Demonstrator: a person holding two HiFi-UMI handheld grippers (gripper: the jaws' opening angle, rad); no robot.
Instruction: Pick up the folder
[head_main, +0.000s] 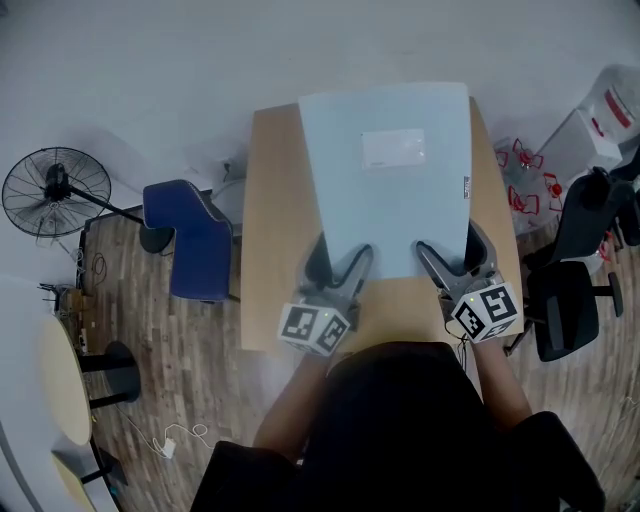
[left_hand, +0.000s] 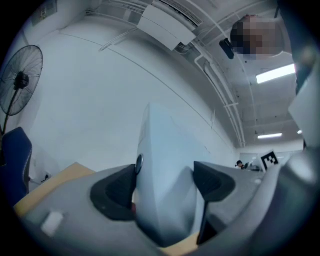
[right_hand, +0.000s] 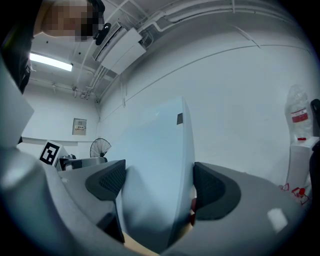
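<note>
Pinching folder (head_main: 385, 180) near edge: left tool (head_main: 340, 254), right tool (head_main: 451, 243); table (head_main: 272, 210) mostly hidden beneath.

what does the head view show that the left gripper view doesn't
Only the head view: the wood floor, a black office chair and the label pocket on the folder. Only the left gripper view: a ceiling light and a wall air conditioner. Both: the folder clamped in the left tool, the table and the fan.
</note>
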